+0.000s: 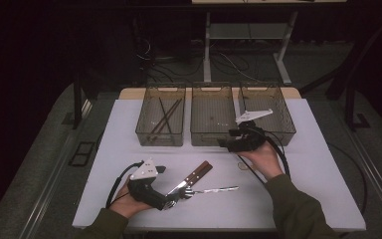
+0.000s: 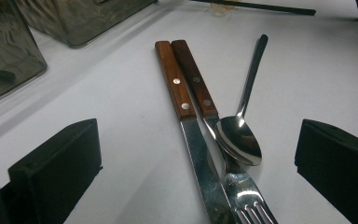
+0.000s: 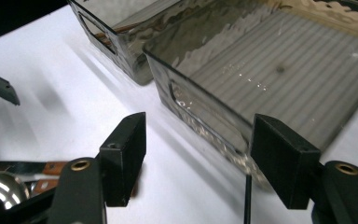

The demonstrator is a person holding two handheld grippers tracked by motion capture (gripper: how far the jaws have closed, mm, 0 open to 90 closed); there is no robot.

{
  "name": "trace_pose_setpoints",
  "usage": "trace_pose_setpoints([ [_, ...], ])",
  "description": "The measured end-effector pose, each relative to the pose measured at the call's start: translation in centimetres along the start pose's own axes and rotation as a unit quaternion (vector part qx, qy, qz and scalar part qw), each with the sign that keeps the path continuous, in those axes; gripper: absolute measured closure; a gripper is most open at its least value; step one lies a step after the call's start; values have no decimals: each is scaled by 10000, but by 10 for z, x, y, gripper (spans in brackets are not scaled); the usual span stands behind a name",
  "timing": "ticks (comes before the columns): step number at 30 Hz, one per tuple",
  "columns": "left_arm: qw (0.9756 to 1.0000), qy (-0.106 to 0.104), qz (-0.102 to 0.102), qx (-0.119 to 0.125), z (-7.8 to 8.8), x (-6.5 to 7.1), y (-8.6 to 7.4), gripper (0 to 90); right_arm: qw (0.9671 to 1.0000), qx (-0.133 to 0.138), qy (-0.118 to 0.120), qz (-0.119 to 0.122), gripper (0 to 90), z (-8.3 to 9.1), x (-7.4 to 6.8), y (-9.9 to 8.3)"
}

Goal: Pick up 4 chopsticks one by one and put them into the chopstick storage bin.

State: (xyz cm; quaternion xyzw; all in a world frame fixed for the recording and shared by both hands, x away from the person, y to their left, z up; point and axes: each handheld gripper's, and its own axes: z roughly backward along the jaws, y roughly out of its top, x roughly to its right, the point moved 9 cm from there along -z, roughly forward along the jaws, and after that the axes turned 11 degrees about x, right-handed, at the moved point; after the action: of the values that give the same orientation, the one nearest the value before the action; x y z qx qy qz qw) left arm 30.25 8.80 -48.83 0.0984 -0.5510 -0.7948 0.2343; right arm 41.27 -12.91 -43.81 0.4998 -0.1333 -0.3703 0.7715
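A wooden-handled knife and a wooden-handled fork lie side by side on the white table, with a steel spoon resting bowl-up across the fork. In the high view the two handles and the spoon sit near the front centre. My left gripper is low over the blade ends, jaws wide open around the cutlery and not touching it. My right gripper is open and empty, hovering at the front wall of the middle bin.
Three translucent bins stand in a row at the back: the left bin holds dark chopsticks, then come the middle bin and the right bin. A thin dark stick lies on the table near the right hand.
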Motion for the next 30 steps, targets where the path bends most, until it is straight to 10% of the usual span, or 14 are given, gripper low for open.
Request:
trace_pose_setpoints([
  [30,9999,-53,-57,-67,0,4,-1,0,9997,-116,-35,-191,426,108,20,-82],
])
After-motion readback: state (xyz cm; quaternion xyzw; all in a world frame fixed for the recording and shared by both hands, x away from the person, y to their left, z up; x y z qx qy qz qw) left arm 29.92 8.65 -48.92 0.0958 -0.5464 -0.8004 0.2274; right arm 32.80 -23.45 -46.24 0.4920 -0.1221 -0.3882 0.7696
